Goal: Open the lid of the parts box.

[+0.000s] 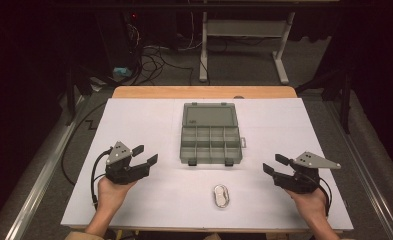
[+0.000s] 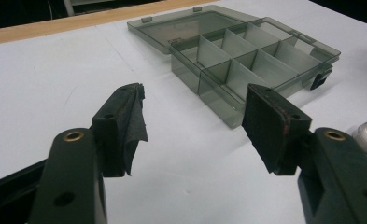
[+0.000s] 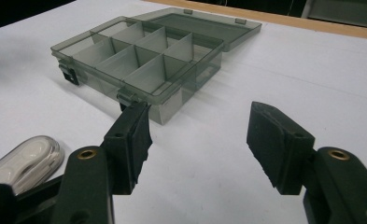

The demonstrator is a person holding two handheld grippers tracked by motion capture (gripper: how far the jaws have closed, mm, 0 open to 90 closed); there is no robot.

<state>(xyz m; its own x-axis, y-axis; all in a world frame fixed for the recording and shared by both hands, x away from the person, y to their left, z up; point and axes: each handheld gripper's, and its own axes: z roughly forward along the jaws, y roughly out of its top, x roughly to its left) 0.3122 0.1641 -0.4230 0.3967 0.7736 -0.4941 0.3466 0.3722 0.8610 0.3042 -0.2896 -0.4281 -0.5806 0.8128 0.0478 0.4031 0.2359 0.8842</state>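
Observation:
A smoky grey plastic organiser box lies open in the middle of the white table, its lid folded back and its several compartments empty. The box lies ahead of my left gripper, whose jaws stand wide apart with nothing between them. That left gripper rests at the left, pointing right toward the box. My right gripper sits at the right, pointing left, jaws open and empty. A small white oval case lies near the front edge, below the box.
The white board covers a wooden table. Beyond it are floor cables and a white desk frame. Bare white surface lies on both sides of the box.

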